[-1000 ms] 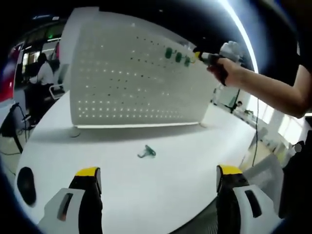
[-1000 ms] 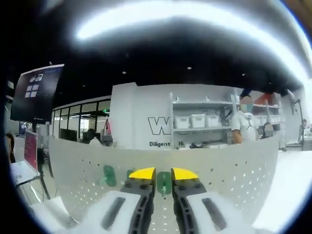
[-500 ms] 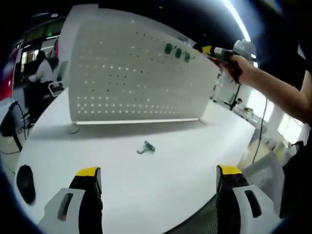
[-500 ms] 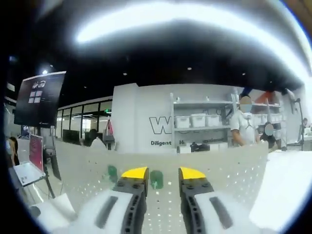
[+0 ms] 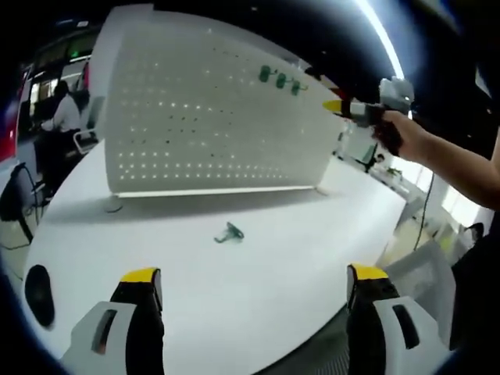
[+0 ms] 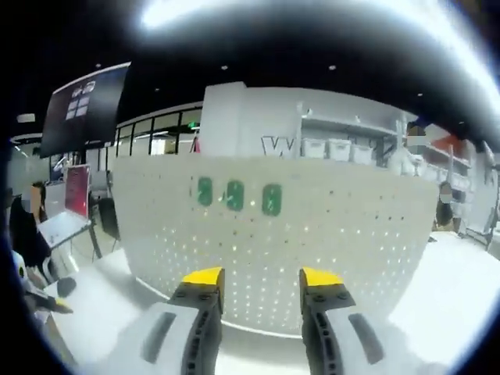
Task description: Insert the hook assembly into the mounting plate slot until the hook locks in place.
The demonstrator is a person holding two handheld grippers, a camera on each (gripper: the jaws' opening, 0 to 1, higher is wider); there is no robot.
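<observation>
White perforated metal is standing upright on the pale round table (image 5: 258, 273): this is the mounting plate (image 5: 211, 117), a pegboard panel dotted with rows of small holes. Three small green hooks (image 6: 234, 195) are sitting in a row near its upper edge, which reads as three assemblies already seated. A fourth small green hook assembly (image 5: 230, 232) is lying loose on the tabletop in front of the panel, well apart from both tools, so at least one insertion appears to be left.

In the right gripper view, the right gripper (image 6: 262, 280) is pointing at the panel with its yellow-tipped jaws parted and nothing between them. From the left gripper view, that tool is showing beside the panel's right edge, held in a person's hand (image 5: 398, 133). The left gripper (image 5: 251, 283) is hanging low over the table's near side, its jaws spread wide and holding nothing. Picking up the loose hook is, in my judgement, the next step.
</observation>
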